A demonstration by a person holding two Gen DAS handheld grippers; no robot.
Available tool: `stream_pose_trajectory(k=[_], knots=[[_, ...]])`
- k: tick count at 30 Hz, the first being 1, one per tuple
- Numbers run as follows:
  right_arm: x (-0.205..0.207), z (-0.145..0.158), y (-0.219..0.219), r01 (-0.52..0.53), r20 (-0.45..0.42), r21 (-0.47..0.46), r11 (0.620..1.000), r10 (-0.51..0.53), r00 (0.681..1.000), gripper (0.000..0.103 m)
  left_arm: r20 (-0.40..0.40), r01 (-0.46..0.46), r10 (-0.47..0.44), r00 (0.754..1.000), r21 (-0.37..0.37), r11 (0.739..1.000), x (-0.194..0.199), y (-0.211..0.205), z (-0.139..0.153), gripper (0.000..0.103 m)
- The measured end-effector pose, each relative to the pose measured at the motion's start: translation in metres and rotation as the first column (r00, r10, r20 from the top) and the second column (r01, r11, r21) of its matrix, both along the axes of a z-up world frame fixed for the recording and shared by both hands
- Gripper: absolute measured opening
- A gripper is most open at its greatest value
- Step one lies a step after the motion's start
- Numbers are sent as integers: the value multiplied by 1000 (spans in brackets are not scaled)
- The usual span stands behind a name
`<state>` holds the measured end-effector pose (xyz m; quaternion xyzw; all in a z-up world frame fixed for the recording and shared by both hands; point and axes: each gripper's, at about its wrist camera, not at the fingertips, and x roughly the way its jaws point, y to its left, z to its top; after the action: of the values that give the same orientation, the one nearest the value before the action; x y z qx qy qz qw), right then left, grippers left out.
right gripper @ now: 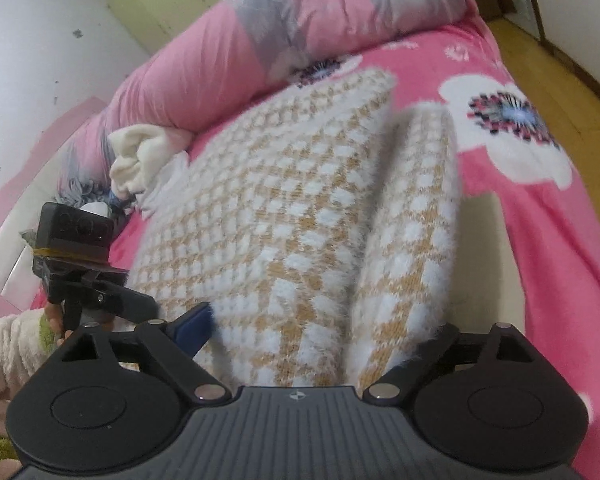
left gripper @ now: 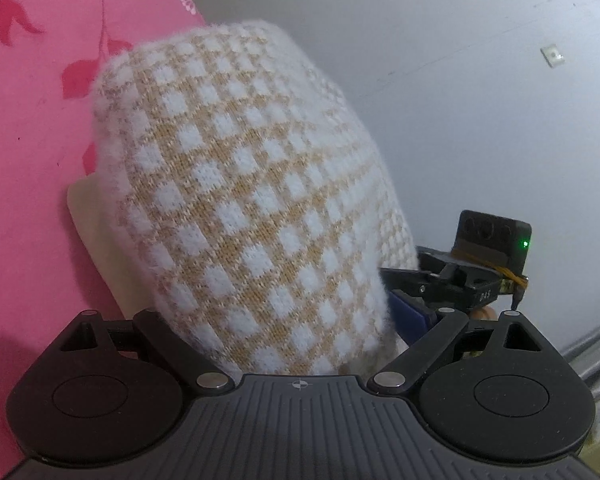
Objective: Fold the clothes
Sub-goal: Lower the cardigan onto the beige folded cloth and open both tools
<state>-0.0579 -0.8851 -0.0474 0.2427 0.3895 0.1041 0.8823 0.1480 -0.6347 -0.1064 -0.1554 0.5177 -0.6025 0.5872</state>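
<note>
**Black handheld grippers, fluffy cream sleeve**

Each gripper is matte black plastic. Seen from its own camera, the left gripper (left gripper: 300,320) has a ribbed grey-black centre plate with a small white crosshair mark, flanked by two round housings with raised discs. Slanted link bars run outward from silver pivot pins. The right gripper (right gripper: 300,320) is built the same way. From the right wrist camera, the other unit shows a blue finger pad (right gripper: 194,330), a boxy black camera block (right gripper: 74,226) on top, a yellow band and small screws. From the left wrist camera, that block carries a green light (left gripper: 525,244). The person wears a fluffy cream sleeve (right gripper: 8,350) with a green cuff edge.
</note>
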Motion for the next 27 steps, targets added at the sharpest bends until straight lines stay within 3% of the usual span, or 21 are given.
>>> stream_pose_trajectory(k=[6,10,13,17,19,22,23,25,27], knots=[[10,16,-1,-12,32,-38,999,13,999,89,28,-20,21,999,-25,999,0,10,4,93],[15,-11,-12,13,-19,10,1000,-12,1000,101,-6,-12,11,1000,-21,1000,4,20,-16,93],[6,-11,-17,44,28,19,999,-45,999,102,-52,-23,21,998,-31,999,10,34,-18,95],[-17,6,-29,195,75,-53,979,-191,979,103,-41,-58,56,998,-43,997,12,68,-5,98],[-38,20,-35,328,135,-78,941,-316,939,103,-15,-78,77,997,-59,995,11,88,2,98],[-79,43,-22,521,299,-119,845,-470,831,100,148,-145,163,975,-126,981,-1,122,26,98],[-93,51,-8,586,367,-149,796,-506,781,97,211,-165,194,958,-150,975,-6,130,35,97],[-123,61,27,673,474,-161,722,-541,695,71,342,-191,247,906,-189,963,-16,130,53,97],[-143,58,64,702,513,-163,693,-548,661,63,476,-204,286,832,-217,955,-27,112,69,92]])
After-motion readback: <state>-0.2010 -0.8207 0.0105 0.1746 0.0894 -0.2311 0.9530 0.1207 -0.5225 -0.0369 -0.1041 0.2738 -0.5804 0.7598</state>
